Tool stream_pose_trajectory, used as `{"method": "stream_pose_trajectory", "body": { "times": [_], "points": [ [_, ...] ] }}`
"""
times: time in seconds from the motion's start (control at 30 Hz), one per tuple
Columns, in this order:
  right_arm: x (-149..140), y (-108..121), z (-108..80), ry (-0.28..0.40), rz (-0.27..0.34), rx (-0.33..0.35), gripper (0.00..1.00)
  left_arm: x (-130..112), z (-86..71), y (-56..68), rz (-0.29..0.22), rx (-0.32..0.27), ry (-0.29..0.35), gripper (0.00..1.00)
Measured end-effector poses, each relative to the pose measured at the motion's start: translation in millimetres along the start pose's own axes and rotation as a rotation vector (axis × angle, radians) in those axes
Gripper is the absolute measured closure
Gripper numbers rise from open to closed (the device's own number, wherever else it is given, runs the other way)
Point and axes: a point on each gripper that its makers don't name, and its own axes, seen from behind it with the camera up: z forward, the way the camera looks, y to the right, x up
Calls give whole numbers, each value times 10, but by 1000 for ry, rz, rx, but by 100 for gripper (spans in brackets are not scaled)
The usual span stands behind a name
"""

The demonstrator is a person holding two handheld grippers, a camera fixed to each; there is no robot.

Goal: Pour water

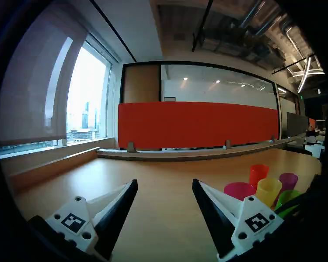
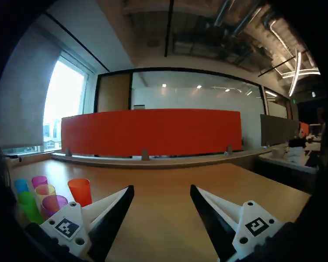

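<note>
Six cups (image 1: 269,190) are standing upright in a tight cluster on the counter (image 2: 216,183), lying off to the right of the left gripper (image 1: 164,181) and off to the left of the right gripper (image 2: 162,187). Both grippers are hovering low over bare wood with their fingers spread wide, grasping nothing. The main risk, as I am judging it, is coming from the crowding. The cups are looking light and are sitting just beside or touching one another, so wide fingers reaching for one could be knocking a neighbour over. If that neighbour is holding water, it would be running across the counter. I cannot tell whether any cup is holding water, so a grab could be landing on an empty one. Counting in the right gripper view, there is one blue cup (image 2: 20,185), one pink cup (image 2: 39,180), one yellow cup (image 2: 45,191), one orange cup (image 2: 80,191), one purple cup (image 2: 54,203) and one green cup (image 2: 28,205). That is making six cups, with two grippers and four fingers.
</note>
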Motion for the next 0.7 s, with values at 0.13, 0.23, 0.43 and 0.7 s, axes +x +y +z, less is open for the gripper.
{"method": "stream_pose_trajectory", "body": {
  "times": [0.13,0.23,0.43,0.7],
  "points": [
    [-2,-34,-2,-3,-14,1,0,-1,1,2,0,0,0,8],
    [-1,-47,-2,-4,-17,0,0,-1,1,2,0,0,0,8],
    [-3,-54,-6,-5,-17,-2,0,-1,-2,4,0,0,0,8],
    [-1,-66,-15,-6,-17,-1,0,3,-1,0,0,0,0,8]
  ]
}}
